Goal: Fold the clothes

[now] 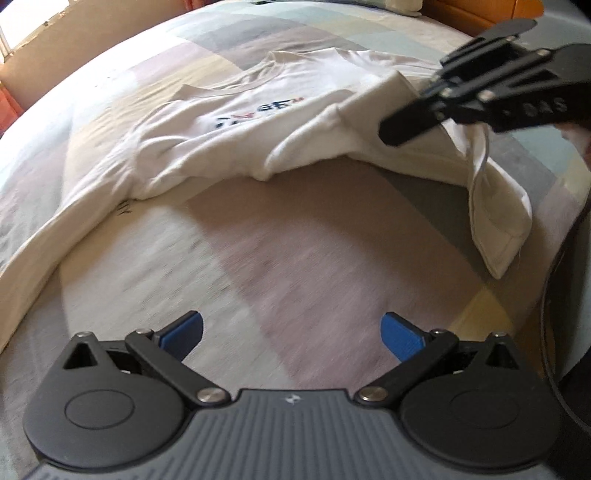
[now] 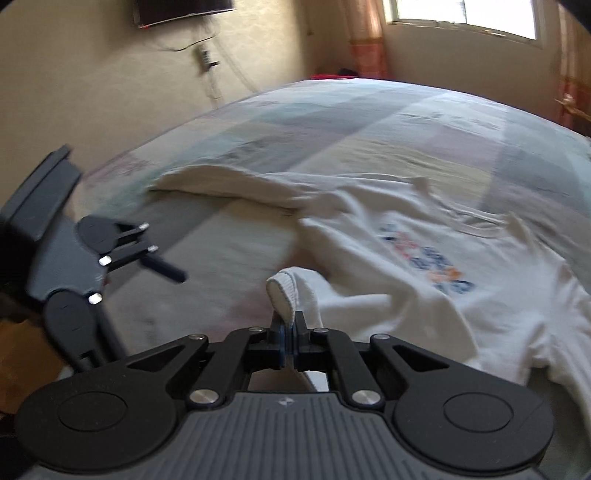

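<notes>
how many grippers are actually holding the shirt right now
1. The right gripper is shut on a fold of the white t-shirt; the left gripper hangs open over the bedspread, apart from it.

A bedspread in pale pastel patches of pink, grey, yellow and green fills most of both views. In the right wrist view a dark screen hangs on the beige wall at upper left, a cable drooping below it. A bright window sits at upper right, beside an orange-banded curtain.
</notes>
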Action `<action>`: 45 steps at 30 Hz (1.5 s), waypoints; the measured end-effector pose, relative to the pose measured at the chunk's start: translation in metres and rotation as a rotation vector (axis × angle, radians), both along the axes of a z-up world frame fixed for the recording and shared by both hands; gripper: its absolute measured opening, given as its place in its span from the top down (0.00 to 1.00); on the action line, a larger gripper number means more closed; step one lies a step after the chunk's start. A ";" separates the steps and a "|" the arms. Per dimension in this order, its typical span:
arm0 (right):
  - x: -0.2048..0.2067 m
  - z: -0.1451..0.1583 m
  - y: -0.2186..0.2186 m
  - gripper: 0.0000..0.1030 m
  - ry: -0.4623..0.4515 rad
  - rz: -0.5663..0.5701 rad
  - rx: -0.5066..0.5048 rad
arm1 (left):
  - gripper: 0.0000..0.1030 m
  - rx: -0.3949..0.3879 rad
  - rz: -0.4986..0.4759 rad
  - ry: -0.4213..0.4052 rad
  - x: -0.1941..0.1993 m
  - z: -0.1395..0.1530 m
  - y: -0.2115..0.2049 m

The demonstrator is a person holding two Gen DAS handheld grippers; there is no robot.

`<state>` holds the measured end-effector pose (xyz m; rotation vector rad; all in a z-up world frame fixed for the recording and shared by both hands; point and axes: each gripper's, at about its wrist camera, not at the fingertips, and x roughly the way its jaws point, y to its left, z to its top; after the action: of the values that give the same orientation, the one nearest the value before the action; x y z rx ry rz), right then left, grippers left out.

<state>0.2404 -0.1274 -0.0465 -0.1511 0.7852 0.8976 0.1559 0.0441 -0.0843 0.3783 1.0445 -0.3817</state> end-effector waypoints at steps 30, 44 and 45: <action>-0.052 -0.011 0.068 0.79 0.214 0.141 0.096 | 0.01 0.071 0.159 0.000 -0.059 0.006 0.073; -0.074 -0.061 -0.165 0.53 0.323 -0.489 0.062 | 0.01 0.069 0.110 -0.027 -0.055 0.016 0.044; -0.077 -0.071 -0.168 0.53 0.354 -0.492 0.069 | 0.01 0.069 0.106 -0.029 -0.055 0.017 0.042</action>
<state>0.1634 -0.2952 -0.1176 0.2616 1.0595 0.4842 0.1010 0.0858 -0.0677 0.3866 1.0465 -0.2450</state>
